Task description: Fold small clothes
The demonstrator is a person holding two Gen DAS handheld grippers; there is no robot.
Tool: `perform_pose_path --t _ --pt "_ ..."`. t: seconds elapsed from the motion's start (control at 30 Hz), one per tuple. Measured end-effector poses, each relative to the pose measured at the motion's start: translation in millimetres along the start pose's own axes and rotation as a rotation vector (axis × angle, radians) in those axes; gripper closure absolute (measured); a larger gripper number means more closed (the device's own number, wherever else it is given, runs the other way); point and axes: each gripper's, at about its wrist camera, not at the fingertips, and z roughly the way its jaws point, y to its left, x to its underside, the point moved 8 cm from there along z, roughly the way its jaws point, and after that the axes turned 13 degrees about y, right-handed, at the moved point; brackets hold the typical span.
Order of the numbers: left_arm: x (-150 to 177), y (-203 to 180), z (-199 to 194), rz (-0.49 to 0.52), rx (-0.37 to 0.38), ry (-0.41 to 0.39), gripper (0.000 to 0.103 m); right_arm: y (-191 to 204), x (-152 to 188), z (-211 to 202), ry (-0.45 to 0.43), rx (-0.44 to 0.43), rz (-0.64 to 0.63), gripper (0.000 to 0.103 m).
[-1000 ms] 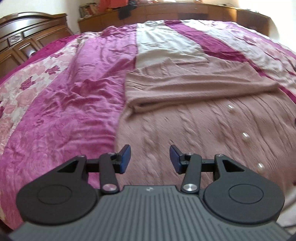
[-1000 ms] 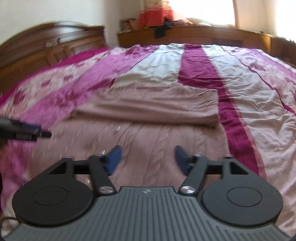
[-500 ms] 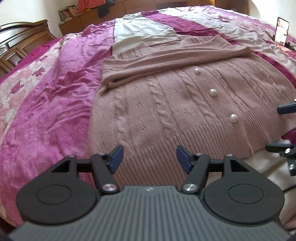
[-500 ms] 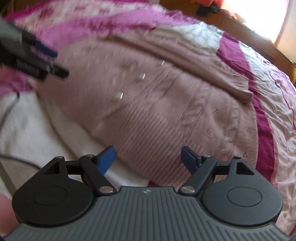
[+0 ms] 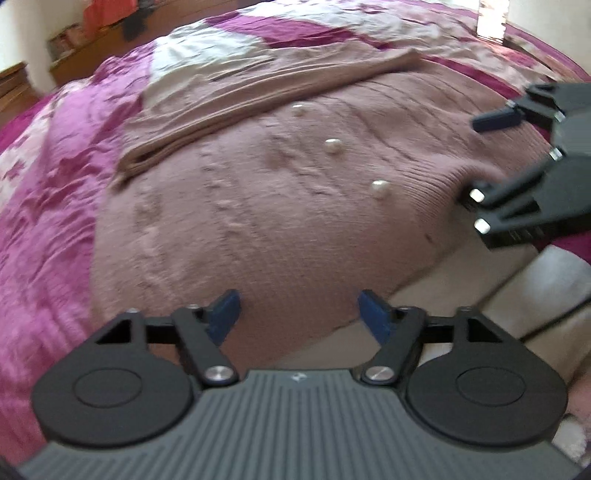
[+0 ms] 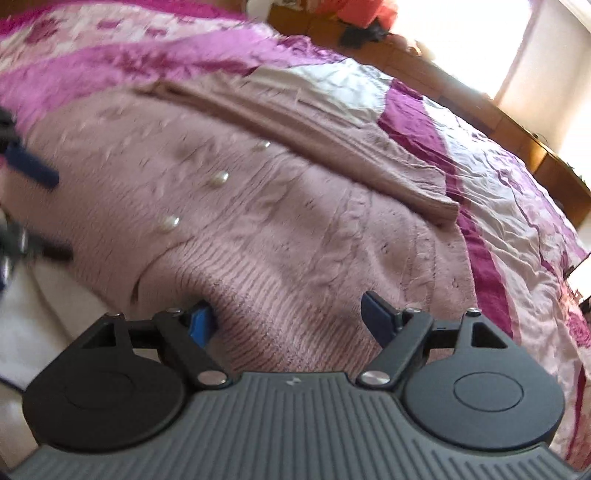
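A dusty-pink cable-knit sweater [image 5: 258, 192] with pearl buttons [image 5: 381, 189] lies flat on the bed, its sleeves folded across the top [image 5: 258, 99]. My left gripper [image 5: 299, 312] is open, its jaws either side of the ribbed hem's left stretch. My right gripper [image 6: 282, 314] is open too, with the hem [image 6: 280, 295] bunched between its jaws and its left fingertip [image 6: 201, 321] tucked under the knit. In the left wrist view the right gripper [image 5: 484, 158] shows at the sweater's right hem corner.
A magenta, pink and white patterned bedspread [image 5: 55, 177] covers the bed. A pale bed edge [image 5: 480, 302] lies below the hem. Dark wooden furniture [image 6: 517, 125] stands behind the bed under a bright window, with orange cloth [image 6: 365, 11] on it.
Both grippers have dropped down and back from over the sweater's middle to its bottom hem. The right gripper's fingers now straddle the hem; both stay open.
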Motion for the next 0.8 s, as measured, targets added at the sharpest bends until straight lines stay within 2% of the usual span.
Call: perform_pose_path --t 0.1,0.2,0.3,0.4,0.67,0.77,0.8 --pt "-2 -11 2 0.052 0.003 -0.011 0.023 -9 -8 1 -0.026 -0.002 0.048 0.02" --pt "-4 -14 10 0.076 -0.049 -0.012 0.023 -16 -14 -2 -0.052 -0.013 0.104 0.02" --pt "-8 -7 13 0.062 -0.101 -0.027 0.023 -20 -16 -3 -0.063 -0.025 0.14 0.02" --pt "-13 1 12 0.039 -0.121 -0.051 0.021 -22 -15 -3 -0.068 -0.031 0.157 0.02" --pt "-22 11 15 -0.017 -0.109 -0.081 0.022 -21 -12 7 -0.045 -0.07 0.18 0.023" --pt "-27 12 14 -0.031 -0.085 -0.094 0.037 -20 -11 11 -0.038 -0.089 0.181 0.033" --pt "-29 12 14 -0.036 -0.072 -0.098 0.047 -19 -11 13 -0.034 -0.099 0.182 0.037"
